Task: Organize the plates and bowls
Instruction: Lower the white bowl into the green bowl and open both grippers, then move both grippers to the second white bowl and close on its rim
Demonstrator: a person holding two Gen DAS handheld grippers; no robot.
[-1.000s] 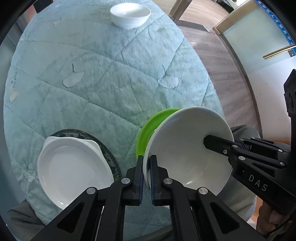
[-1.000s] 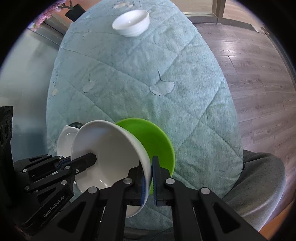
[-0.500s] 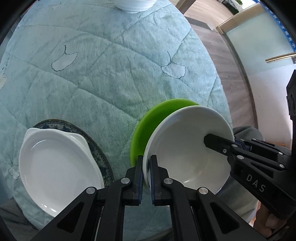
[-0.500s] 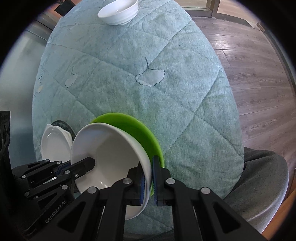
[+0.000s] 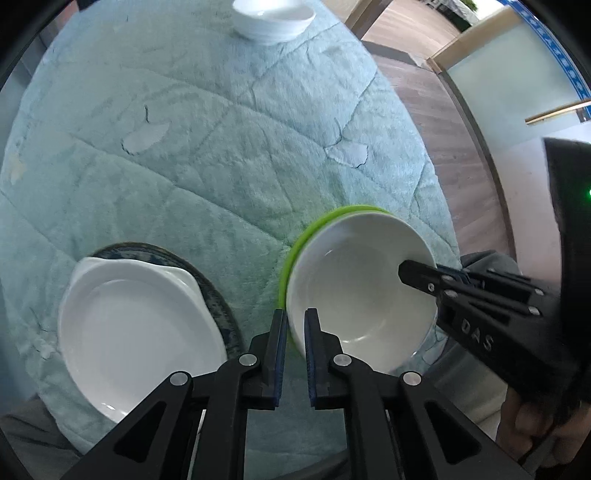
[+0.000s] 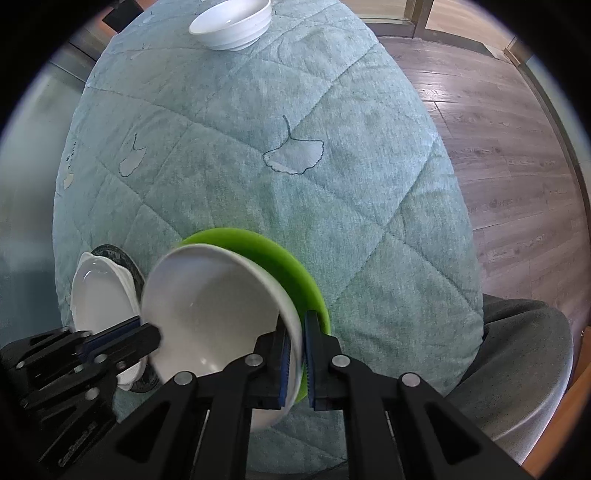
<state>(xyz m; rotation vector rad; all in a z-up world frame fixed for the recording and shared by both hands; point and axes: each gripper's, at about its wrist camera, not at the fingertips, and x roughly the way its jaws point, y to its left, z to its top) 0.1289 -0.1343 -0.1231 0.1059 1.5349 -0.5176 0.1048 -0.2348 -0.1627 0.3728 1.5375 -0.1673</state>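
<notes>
A white bowl (image 5: pixel 362 288) nests in a green plate (image 5: pixel 314 229), tilted just over the teal quilted tablecloth (image 5: pixel 221 147) near its front right edge. My right gripper (image 6: pixel 295 350) is shut on the right rim of the white bowl (image 6: pixel 210 306) and green plate (image 6: pixel 258 247) together. My left gripper (image 5: pixel 295 332) straddles the opposite rim; its jaws are opening, a small gap showing, with the rim still between them. From the other camera, the left gripper (image 6: pixel 147 332) and right gripper (image 5: pixel 436 273) sit at opposite sides of the bowl.
A white plate (image 5: pixel 136 325) lies on a dark patterned plate (image 5: pixel 218 295) at the front left. A small white bowl (image 5: pixel 273 18) stands at the far edge. A person's grey-clad leg (image 6: pixel 517 350) and wooden floor (image 6: pixel 498 147) lie right of the table.
The bowl and green plate have tipped flatter and sunk toward the cloth. The left jaws have parted a little. The right grip is unchanged.
</notes>
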